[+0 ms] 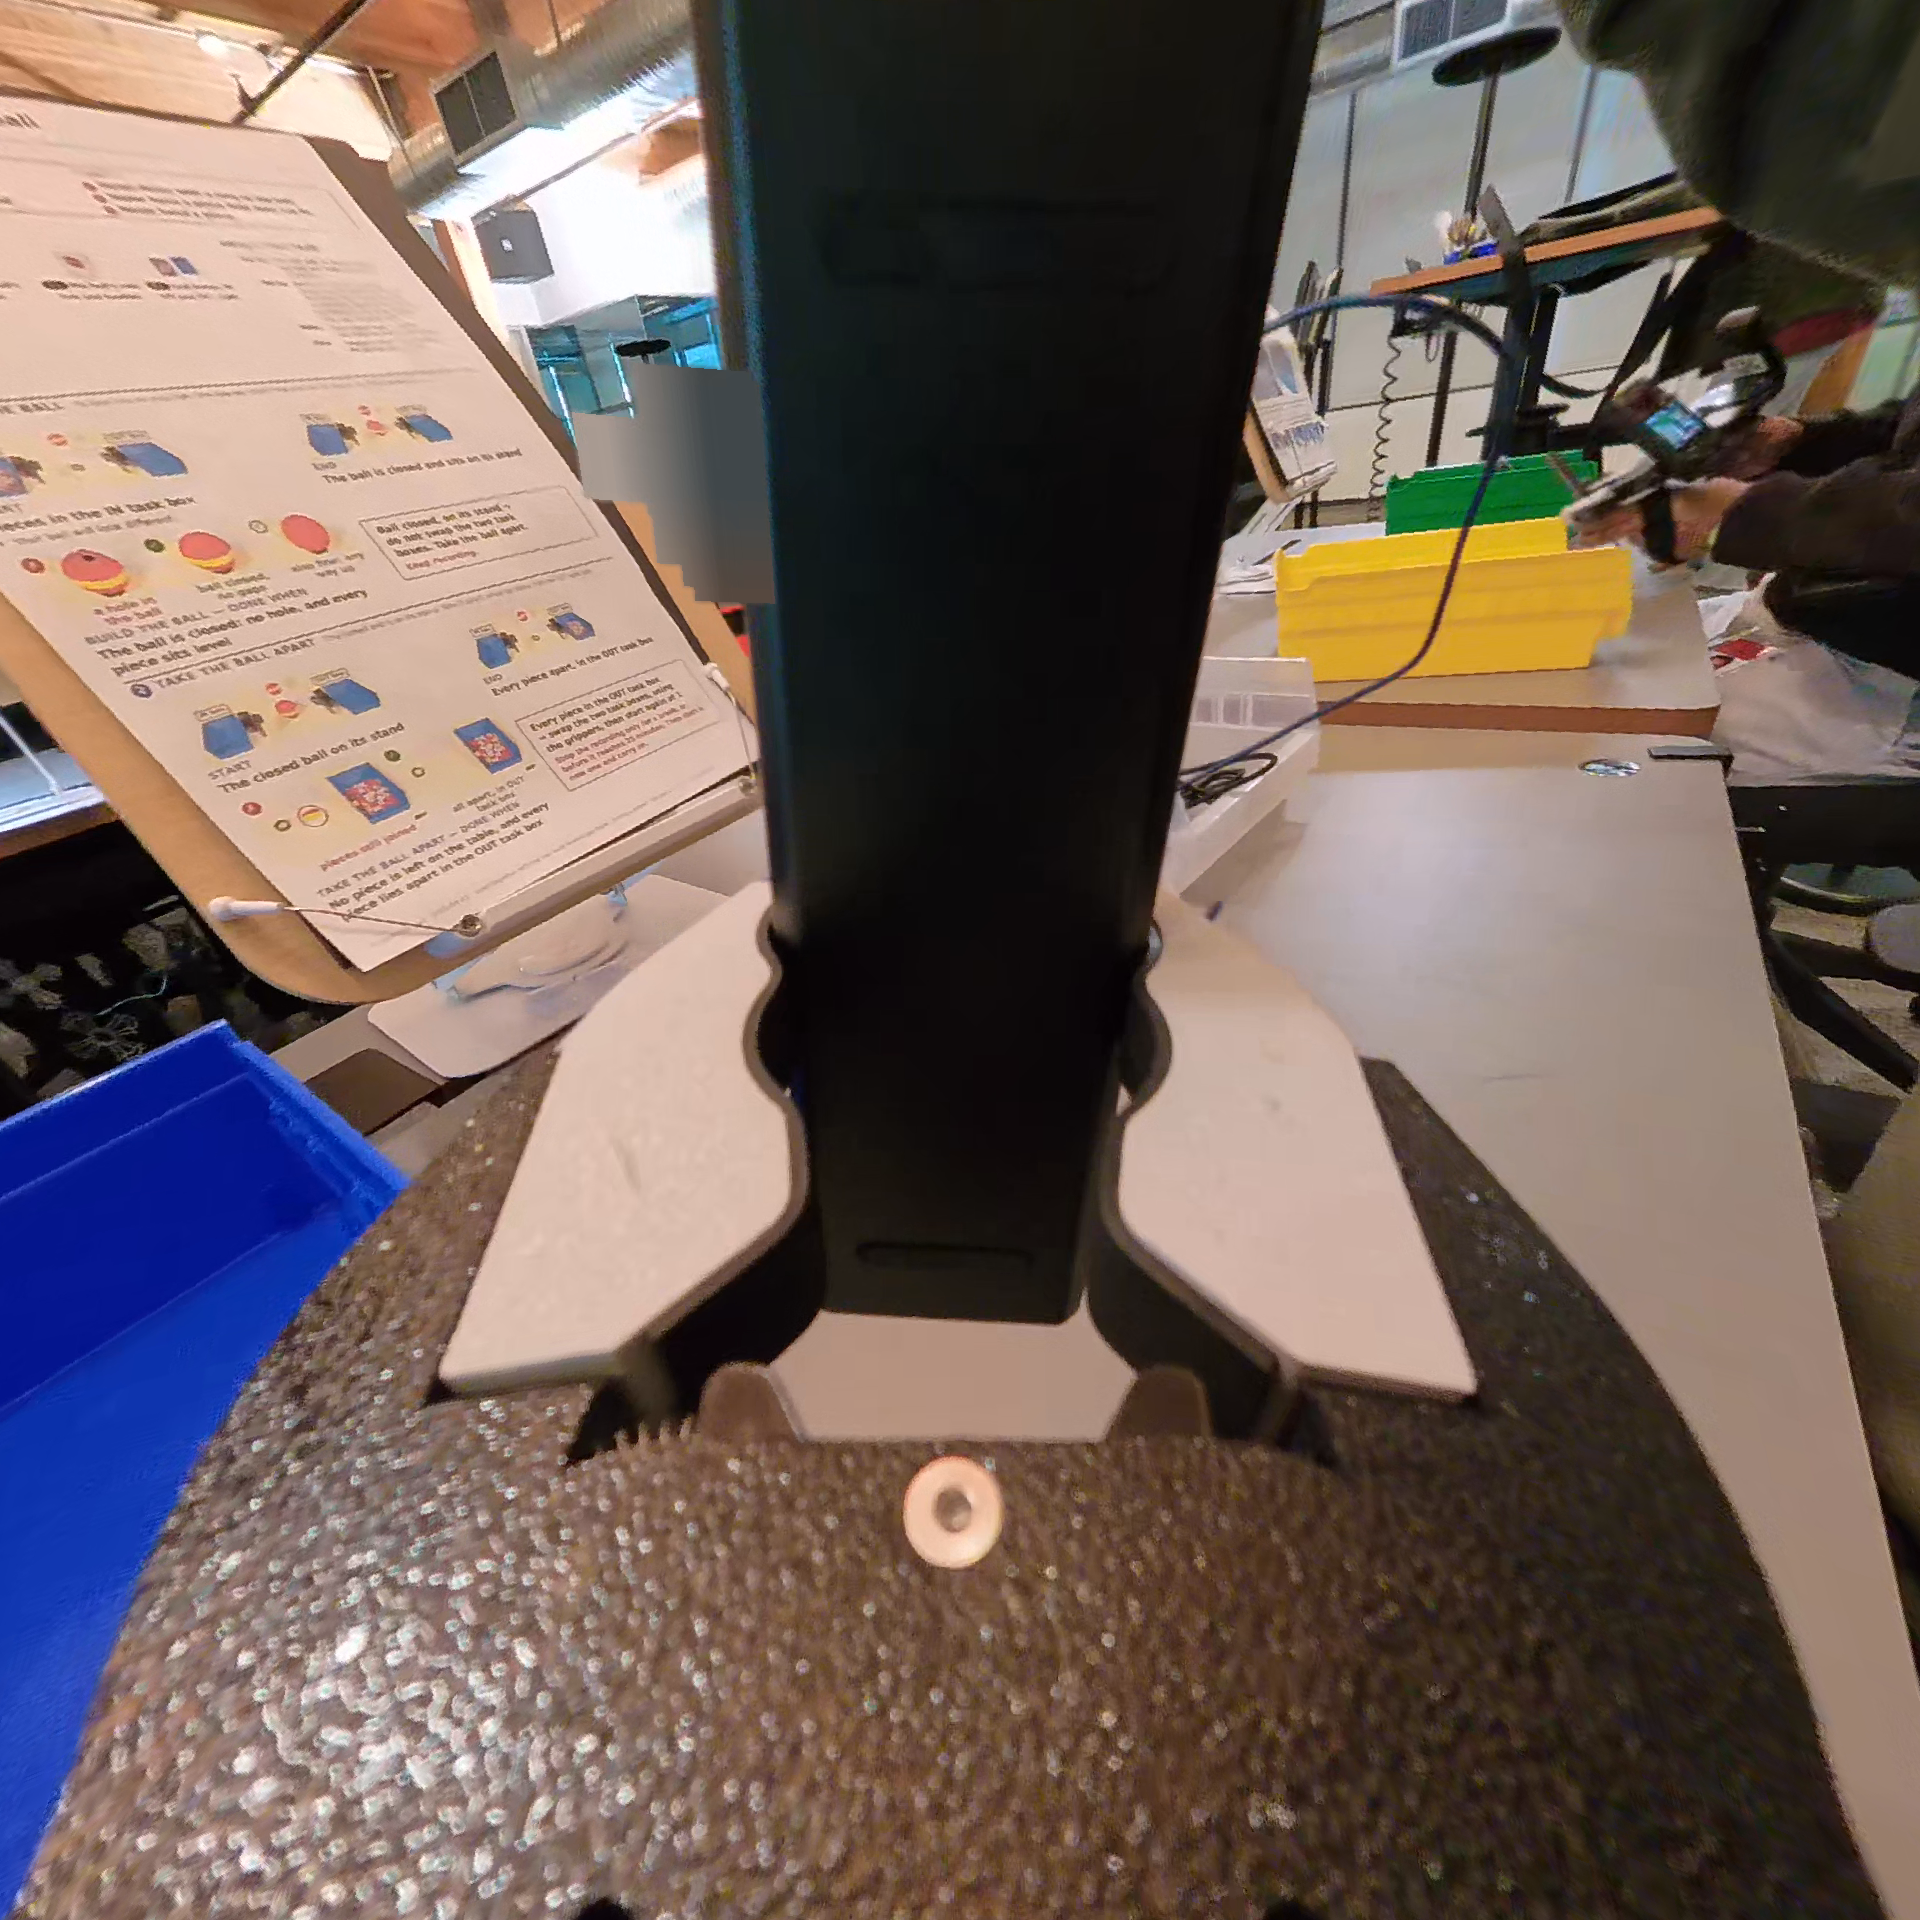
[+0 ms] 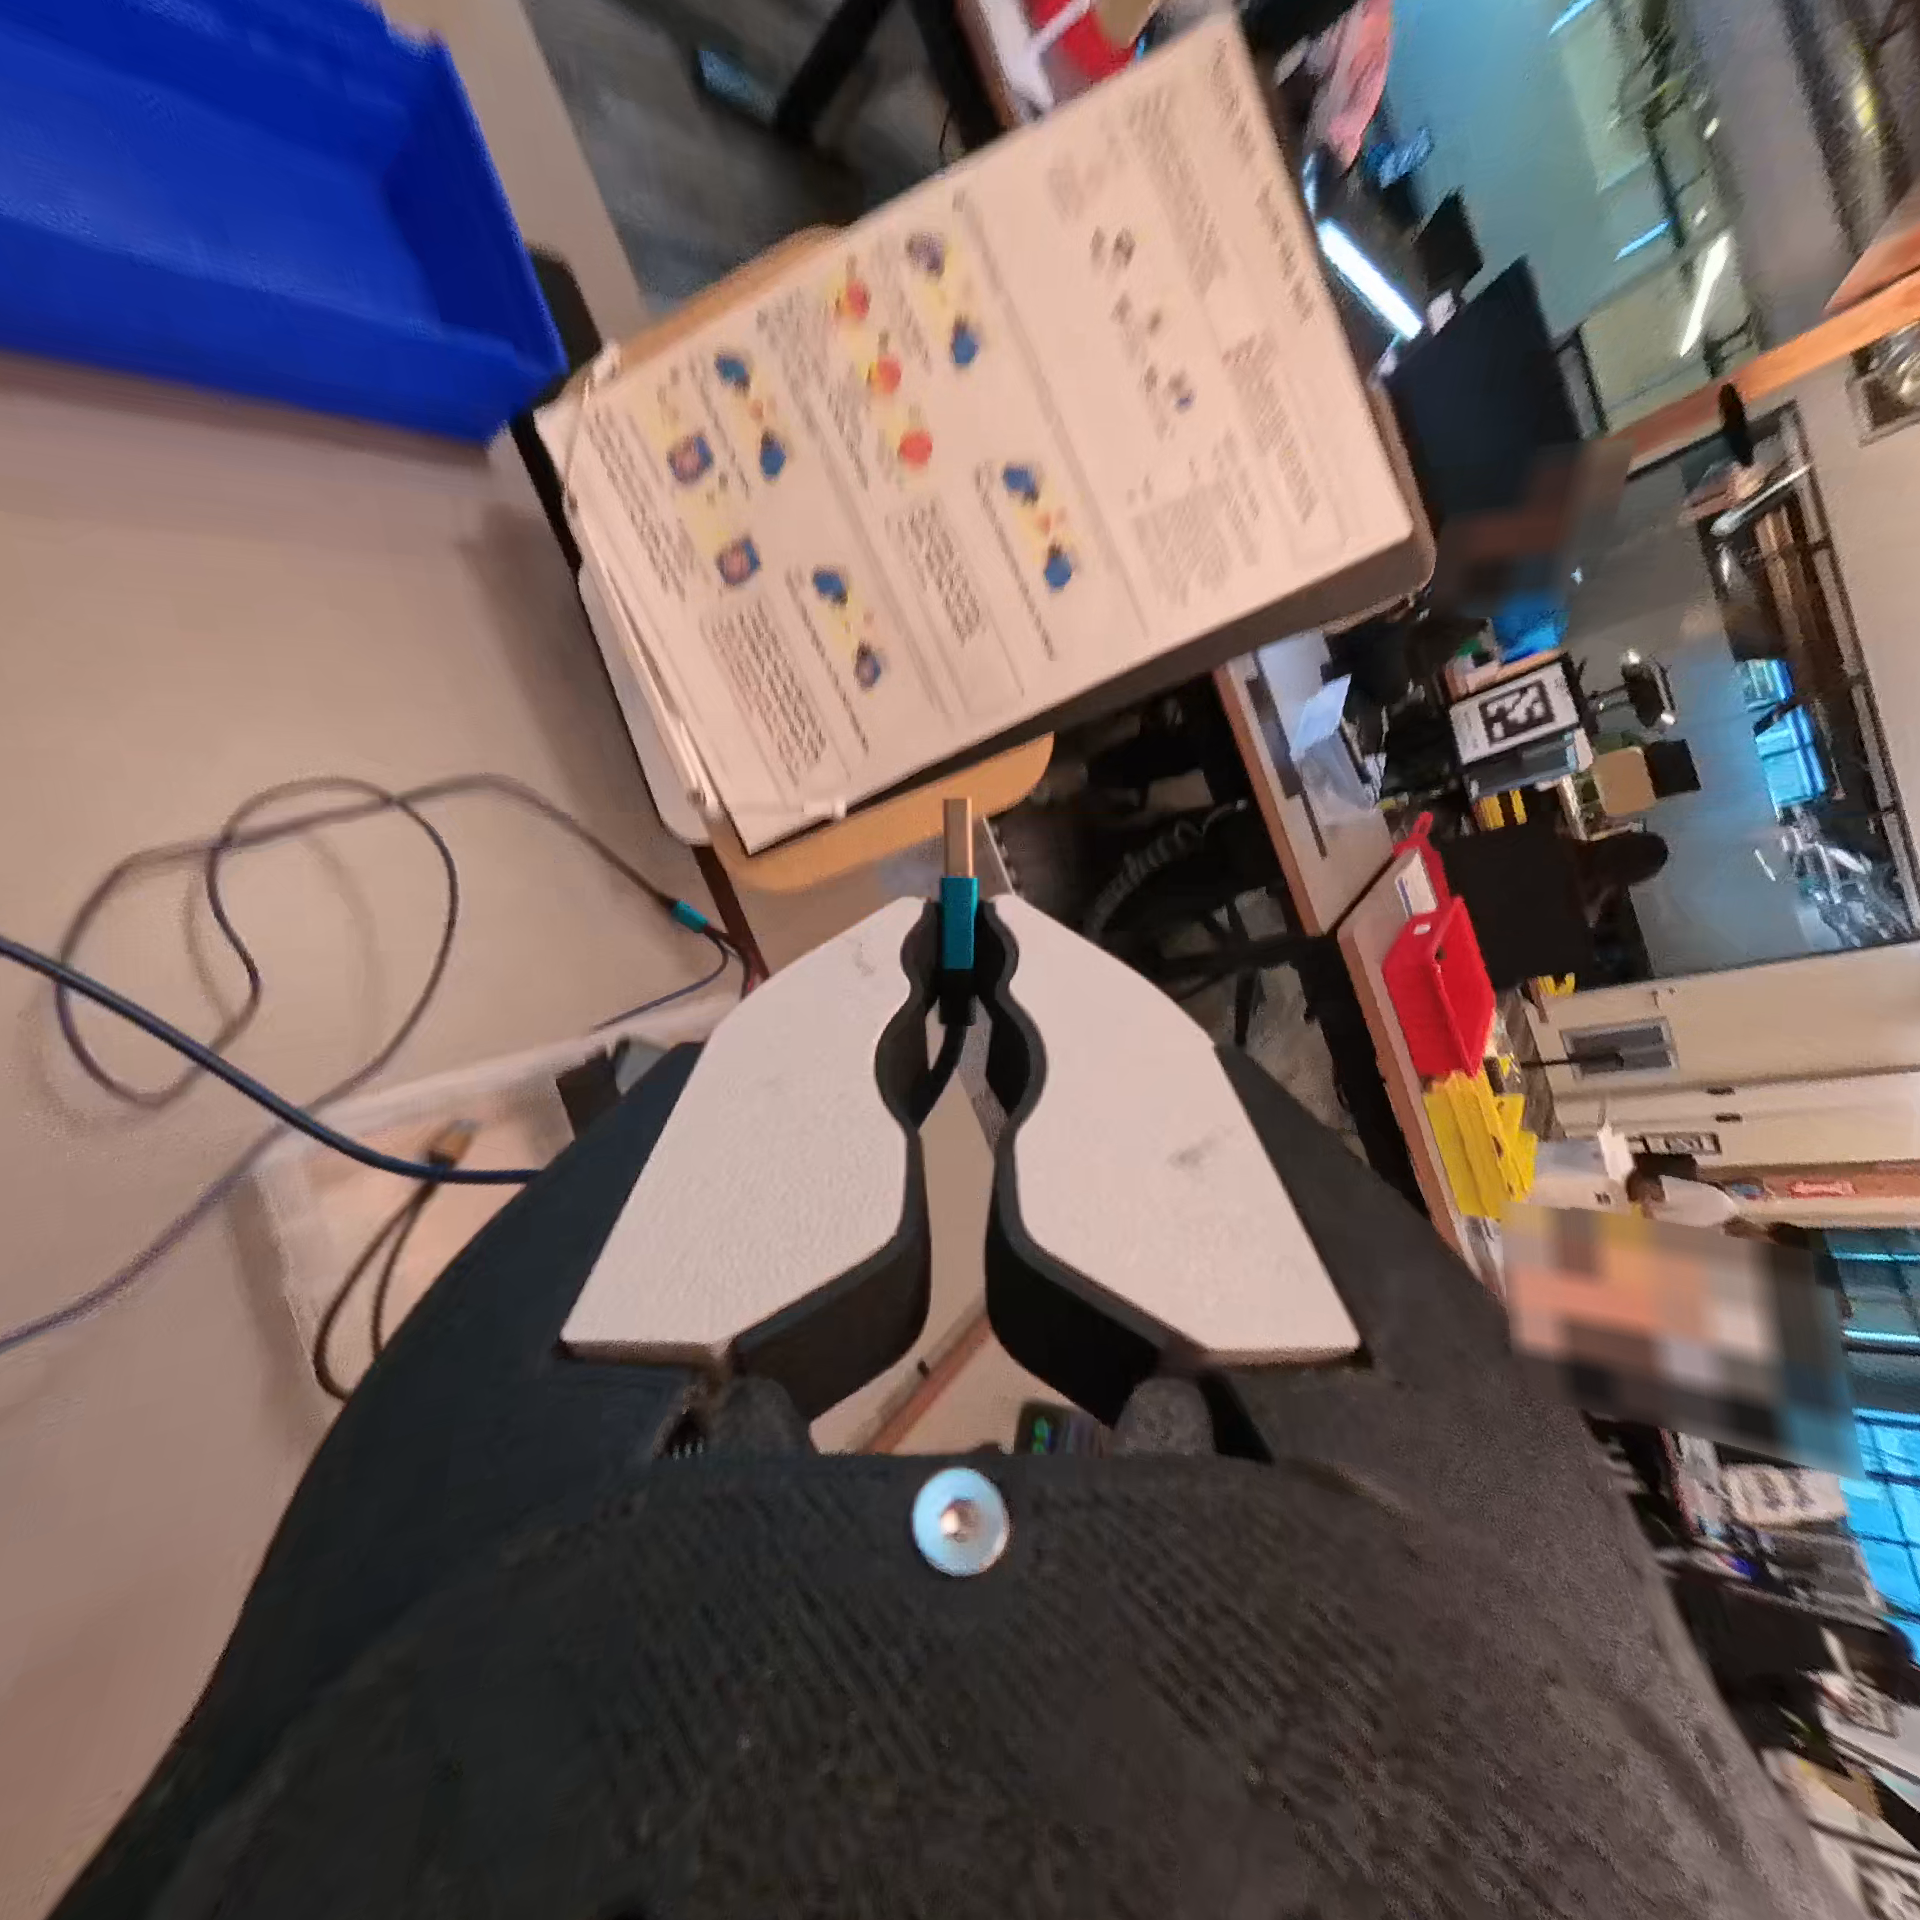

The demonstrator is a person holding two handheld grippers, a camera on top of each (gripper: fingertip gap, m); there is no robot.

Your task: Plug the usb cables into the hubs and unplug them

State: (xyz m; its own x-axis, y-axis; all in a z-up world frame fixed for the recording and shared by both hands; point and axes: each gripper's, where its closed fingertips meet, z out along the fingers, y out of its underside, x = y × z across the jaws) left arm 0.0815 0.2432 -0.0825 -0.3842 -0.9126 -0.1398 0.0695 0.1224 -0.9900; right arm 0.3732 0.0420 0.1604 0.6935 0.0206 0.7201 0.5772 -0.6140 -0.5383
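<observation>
My left gripper (image 1: 961, 925) is shut on a long black USB hub (image 1: 997, 623), which stands up between the fingers and fills the middle of the left wrist view. My right gripper (image 2: 958, 920) is shut on a teal USB plug (image 2: 957, 894), with the plug's metal tip sticking out past the fingertips. Its dark cable runs back between the fingers. In the left wrist view the right gripper (image 1: 1605, 499) shows far off at the right, held in the air, with a blue cable (image 1: 1455, 582) hanging from it to the table. The plug and hub are apart.
A blue bin (image 1: 156, 1247) sits at the left. A clipboard with an instruction sheet (image 1: 312, 571) stands behind it. Yellow (image 1: 1455, 613) and green (image 1: 1475, 499) bins lie at the back right. Loose cables (image 2: 312, 831) loop on the table (image 1: 1507, 987). There is about 45 centimetres between the tips of the two grippers.
</observation>
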